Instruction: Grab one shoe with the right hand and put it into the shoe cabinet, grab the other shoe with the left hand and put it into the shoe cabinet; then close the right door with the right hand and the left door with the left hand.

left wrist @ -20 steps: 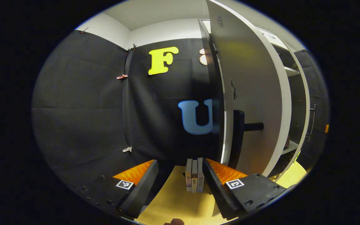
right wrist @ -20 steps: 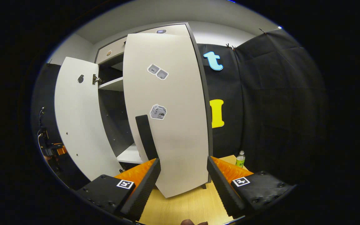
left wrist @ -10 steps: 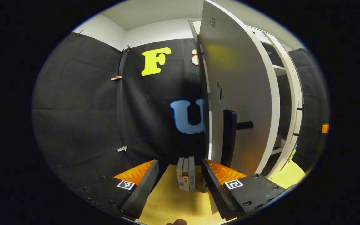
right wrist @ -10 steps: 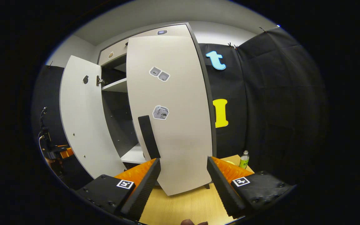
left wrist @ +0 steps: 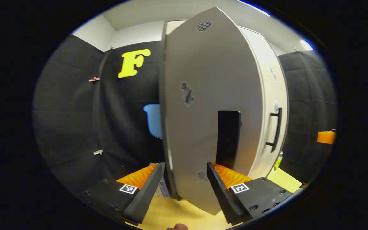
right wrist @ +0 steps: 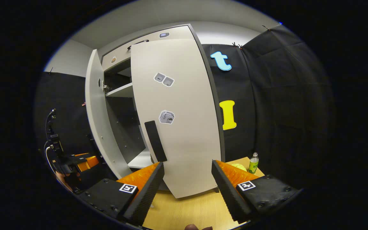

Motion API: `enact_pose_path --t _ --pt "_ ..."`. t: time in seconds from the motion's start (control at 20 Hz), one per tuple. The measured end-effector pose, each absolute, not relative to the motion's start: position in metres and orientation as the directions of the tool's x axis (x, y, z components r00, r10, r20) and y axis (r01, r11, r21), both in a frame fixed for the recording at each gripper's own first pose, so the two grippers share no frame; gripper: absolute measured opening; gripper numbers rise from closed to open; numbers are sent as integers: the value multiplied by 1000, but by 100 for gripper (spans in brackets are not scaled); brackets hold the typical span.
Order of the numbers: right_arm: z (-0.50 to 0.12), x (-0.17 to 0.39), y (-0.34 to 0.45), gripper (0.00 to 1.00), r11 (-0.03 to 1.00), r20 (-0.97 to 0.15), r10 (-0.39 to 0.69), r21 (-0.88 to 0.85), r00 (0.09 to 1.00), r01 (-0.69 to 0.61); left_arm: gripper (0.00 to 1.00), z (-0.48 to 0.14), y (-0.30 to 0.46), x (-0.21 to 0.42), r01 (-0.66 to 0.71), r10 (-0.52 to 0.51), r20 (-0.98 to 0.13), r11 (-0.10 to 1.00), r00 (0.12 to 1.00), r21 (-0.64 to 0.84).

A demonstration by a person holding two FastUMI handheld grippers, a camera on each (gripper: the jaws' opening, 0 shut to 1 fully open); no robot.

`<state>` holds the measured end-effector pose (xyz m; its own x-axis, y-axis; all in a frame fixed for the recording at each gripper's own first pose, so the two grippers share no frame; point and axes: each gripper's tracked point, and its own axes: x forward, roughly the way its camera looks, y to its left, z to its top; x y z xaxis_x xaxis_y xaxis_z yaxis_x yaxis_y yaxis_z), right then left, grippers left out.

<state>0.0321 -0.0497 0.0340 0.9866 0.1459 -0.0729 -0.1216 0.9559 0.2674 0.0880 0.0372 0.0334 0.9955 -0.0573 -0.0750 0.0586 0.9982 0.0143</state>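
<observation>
Grey left door (left wrist: 209, 105) stands just ahead of the wide-spread left tool (left wrist: 184, 188), partly ajar.

Place: a recording booth staged as a home corner.
Walls: black cloth (right wrist: 283, 105) pinned up with small clips (left wrist: 98, 152), plain white wall and ceiling above it.
Furniture: a tall pale shoe cabinet (right wrist: 177, 115) with stickers on its doors, standing on a light wooden table (right wrist: 184, 214).
Clutter: a green drink bottle (right wrist: 253, 163) near the table's far right corner.
</observation>
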Motion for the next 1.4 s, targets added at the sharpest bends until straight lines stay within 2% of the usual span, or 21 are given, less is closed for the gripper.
enact_pose_path --t 0.1,0.15,0.2,0.45,0.5,0.55,0.6,1.4 --pt "36 31 -44 98 959 -69 147 256 987 -125 95 32 23 85 75 -74 -73 997 995 17" --pt "36 31 -41 98 960 -68 146 250 987 -125 92 32 19 82 79 -78 -73 997 994 15" --pt "35 30 -38 98 961 -66 146 247 987 -125 96 29 17 80 81 -80 -74 997 994 10" --pt "41 32 -23 98 966 -52 156 219 986 -141 96 32 20 67 71 -71 -63 997 995 -7" --pt "42 32 -20 98 966 -50 158 215 986 -144 100 34 22 65 65 -65 -55 998 996 -7" --pt "43 32 -18 98 966 -49 162 213 986 -148 100 37 25 64 58 -59 -49 998 997 -10" --pt "44 31 -16 98 966 -47 163 211 986 -150 96 38 27 61 52 -53 -46 999 998 -14" --pt "52 38 -6 98 974 -37 153 172 988 -144 96 46 31 37 35 -36 -34 999 999 -24"
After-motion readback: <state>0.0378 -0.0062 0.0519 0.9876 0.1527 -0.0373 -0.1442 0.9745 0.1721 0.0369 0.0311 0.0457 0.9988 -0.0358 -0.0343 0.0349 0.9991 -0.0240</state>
